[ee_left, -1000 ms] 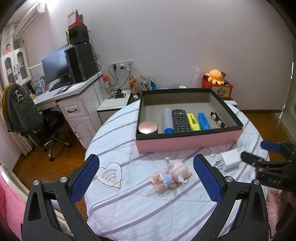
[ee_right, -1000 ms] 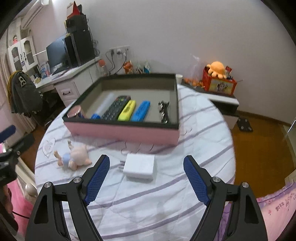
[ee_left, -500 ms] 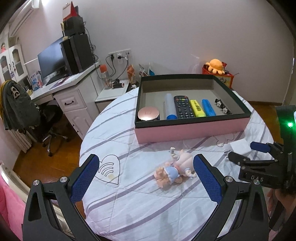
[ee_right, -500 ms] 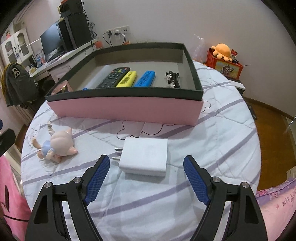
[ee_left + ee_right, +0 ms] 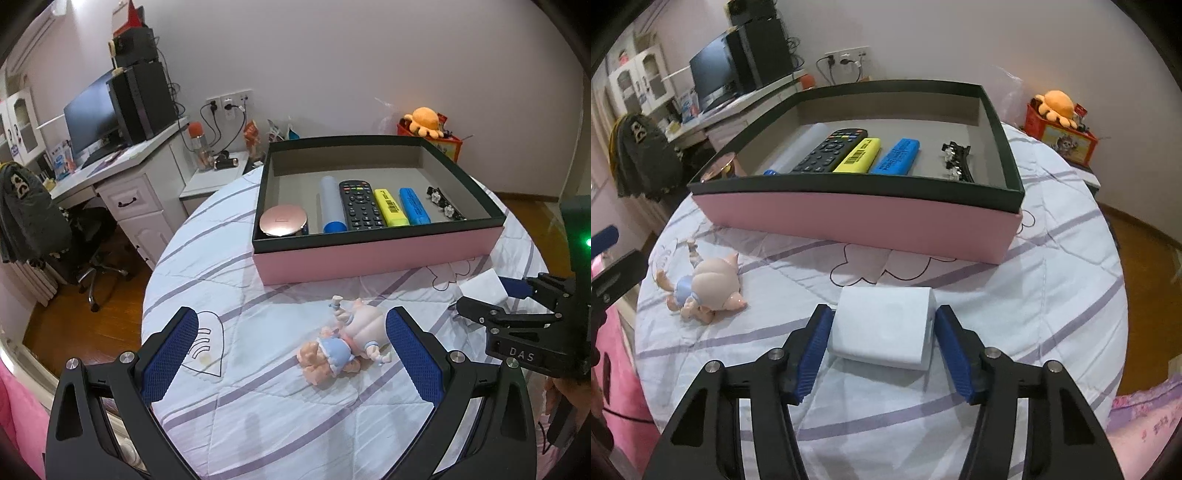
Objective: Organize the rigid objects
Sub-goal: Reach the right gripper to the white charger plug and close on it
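A white charger block (image 5: 884, 330) lies on the striped tablecloth in front of the pink box (image 5: 857, 227). My right gripper (image 5: 884, 349) has its blue pads on both sides of the block, almost touching it; in the left wrist view it (image 5: 491, 295) shows at the right edge over the block (image 5: 482, 286). A small pig doll (image 5: 345, 345) lies on the cloth, just beyond my open, empty left gripper (image 5: 291, 354); it also shows in the right wrist view (image 5: 705, 291). The box holds a remote (image 5: 358, 203), yellow and blue highlighters, a tube, a pink compact and hair clips.
The round table (image 5: 207, 258) ends close on the left and right. A desk with a monitor (image 5: 92, 122), an office chair (image 5: 55, 225) and a bedside cabinet stand beyond it. A red toy box with an orange plush (image 5: 1058, 114) is at the back right.
My right gripper has moved forward and down to the white block and its jaws have narrowed around it. My left gripper has drifted slightly closer to the pig doll.
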Tool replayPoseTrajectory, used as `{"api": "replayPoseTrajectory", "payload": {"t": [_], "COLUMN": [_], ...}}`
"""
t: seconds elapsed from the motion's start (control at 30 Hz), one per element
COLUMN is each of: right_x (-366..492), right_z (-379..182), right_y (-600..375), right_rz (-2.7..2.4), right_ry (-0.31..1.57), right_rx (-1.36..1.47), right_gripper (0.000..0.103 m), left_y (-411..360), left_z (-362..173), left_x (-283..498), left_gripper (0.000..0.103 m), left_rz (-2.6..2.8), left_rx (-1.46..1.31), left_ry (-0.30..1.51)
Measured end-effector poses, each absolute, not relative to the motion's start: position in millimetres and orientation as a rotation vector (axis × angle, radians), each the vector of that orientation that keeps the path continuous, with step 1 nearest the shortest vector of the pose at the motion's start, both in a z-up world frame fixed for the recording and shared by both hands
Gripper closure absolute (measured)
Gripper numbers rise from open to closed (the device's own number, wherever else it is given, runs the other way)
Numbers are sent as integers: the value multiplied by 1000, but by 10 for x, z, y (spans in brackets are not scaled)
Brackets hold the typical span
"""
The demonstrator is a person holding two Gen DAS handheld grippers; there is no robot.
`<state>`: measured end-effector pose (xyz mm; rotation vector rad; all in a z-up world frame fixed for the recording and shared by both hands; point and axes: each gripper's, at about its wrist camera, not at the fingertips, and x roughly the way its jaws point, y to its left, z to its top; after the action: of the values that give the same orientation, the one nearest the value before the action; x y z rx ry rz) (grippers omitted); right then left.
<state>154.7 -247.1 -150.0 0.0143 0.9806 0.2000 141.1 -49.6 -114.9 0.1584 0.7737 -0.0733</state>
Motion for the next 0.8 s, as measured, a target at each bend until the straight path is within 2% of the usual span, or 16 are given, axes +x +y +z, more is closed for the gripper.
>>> {"api": "replayPoseTrajectory", "payload": {"t": [0.3,0.33,0.37,0.4,0.6,0.67,0.73,0.8], "right_x": [1471,1462,1472,1486,1577,1565,1571,1552], "right_z": [-1328,-1279,-1237,-1178,-1189,-1234,-1263,-1251], "right_y": [-2447,-2444,-2443,-2439,-2455,-2472,-2496,-2473], "right_rz": [234,241,252,275,259,265,279,272], "right_ry": [949,935,927,925,947,956,952,944], "right_rx": [-8,-8,-7,-3,-29,-6,40,41], "right_gripper": [46,63,70,72,70,65,56,53], "left_y": [-486,-489,-490,-492,-518,-509,-509,-506], "left_z": [-1117,-1113,-1111,-1114,-1152,-1166,-1172,-1185], "left_x": [1450,1466,1480,1484,1529,1565,1584,1583], "left_gripper": [0,0,0,0,0,0,0,0], "left_rz": [-79,-81,-81,-84,-90,-83,-86,-89], "left_rx": [141,140,139,138,143,139,137,142], "left_ry": [764,763,763,763,775,782,783,783]}}
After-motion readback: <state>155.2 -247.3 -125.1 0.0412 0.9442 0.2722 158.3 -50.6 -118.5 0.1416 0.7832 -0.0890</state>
